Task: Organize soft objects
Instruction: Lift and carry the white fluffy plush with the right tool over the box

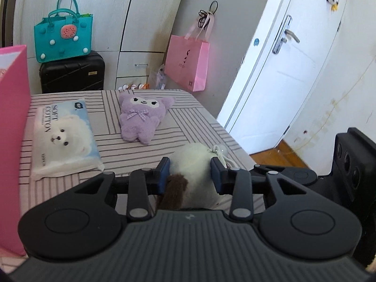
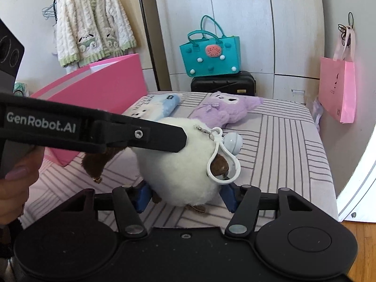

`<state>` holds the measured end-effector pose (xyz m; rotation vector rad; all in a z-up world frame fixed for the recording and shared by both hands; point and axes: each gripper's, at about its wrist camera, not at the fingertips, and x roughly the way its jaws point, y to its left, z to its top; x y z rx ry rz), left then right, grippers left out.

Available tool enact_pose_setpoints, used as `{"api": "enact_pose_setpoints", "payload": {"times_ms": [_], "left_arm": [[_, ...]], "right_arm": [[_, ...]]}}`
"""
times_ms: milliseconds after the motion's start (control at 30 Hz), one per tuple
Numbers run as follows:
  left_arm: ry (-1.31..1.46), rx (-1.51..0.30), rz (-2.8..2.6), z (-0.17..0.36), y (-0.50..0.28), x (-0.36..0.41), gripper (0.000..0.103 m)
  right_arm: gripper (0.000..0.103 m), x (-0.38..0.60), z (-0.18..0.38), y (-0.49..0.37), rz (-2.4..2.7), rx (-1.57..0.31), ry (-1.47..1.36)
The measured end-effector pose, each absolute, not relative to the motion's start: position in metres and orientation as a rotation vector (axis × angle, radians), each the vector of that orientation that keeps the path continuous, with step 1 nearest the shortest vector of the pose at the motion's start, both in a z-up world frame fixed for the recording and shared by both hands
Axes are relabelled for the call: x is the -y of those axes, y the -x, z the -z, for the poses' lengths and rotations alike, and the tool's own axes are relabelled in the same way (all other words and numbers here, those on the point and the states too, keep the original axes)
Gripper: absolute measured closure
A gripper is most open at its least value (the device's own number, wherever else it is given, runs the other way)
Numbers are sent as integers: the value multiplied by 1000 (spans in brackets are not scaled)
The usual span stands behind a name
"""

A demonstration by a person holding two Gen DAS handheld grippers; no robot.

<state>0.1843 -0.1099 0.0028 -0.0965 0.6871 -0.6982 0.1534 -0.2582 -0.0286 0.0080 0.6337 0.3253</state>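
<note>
Toys first, from the left wrist view: two plush toys, one tissue pack and one pink box share the striped bedspread (image 1: 192, 117). The white plush (image 1: 195, 164) sits at 6 o'clock between the blue pads of the left gripper (image 1: 190, 172), which press its flanks, so it is held; its brown tail (image 1: 175, 190) trails toward the camera and its keychain clip points to 2 o'clock. The purple plush (image 1: 141, 117) lies face up at 11 o'clock, head away from the camera. The tissue pack (image 1: 63, 138) lies flat at 9 o'clock, long axis running away from the lens, just beside the pink box (image 1: 13, 141). Beyond stand a black suitcase (image 1: 71, 72) bearing a teal bag (image 1: 63, 35), a hanging pink paper bag (image 1: 186, 63) and a white door (image 1: 289, 70).

From the right wrist view, the right gripper (image 2: 184, 196) has its pads set wide on either side of the white plush's base; whether they touch it I cannot tell. The left gripper's finger crosses from 9 o'clock onto the plush. One white clip (image 2: 222, 157) with a grey bell (image 2: 231, 142) hangs at centre. A fleece cardigan (image 2: 94, 23) hangs at 11 o'clock.
</note>
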Motion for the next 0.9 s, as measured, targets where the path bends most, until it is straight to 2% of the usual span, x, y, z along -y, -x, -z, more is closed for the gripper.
{"api": "enact_pose_setpoints", "payload": {"times_ms": [400,900], "left_arm": [[40,-799,708,-33,-164,81,67],[34,-794,690,-65,-126,18,66]], "right_arm": [[37,237,8,-135,-424,-728,-56],[37,187,-28,-110,-612,-763,33]]}}
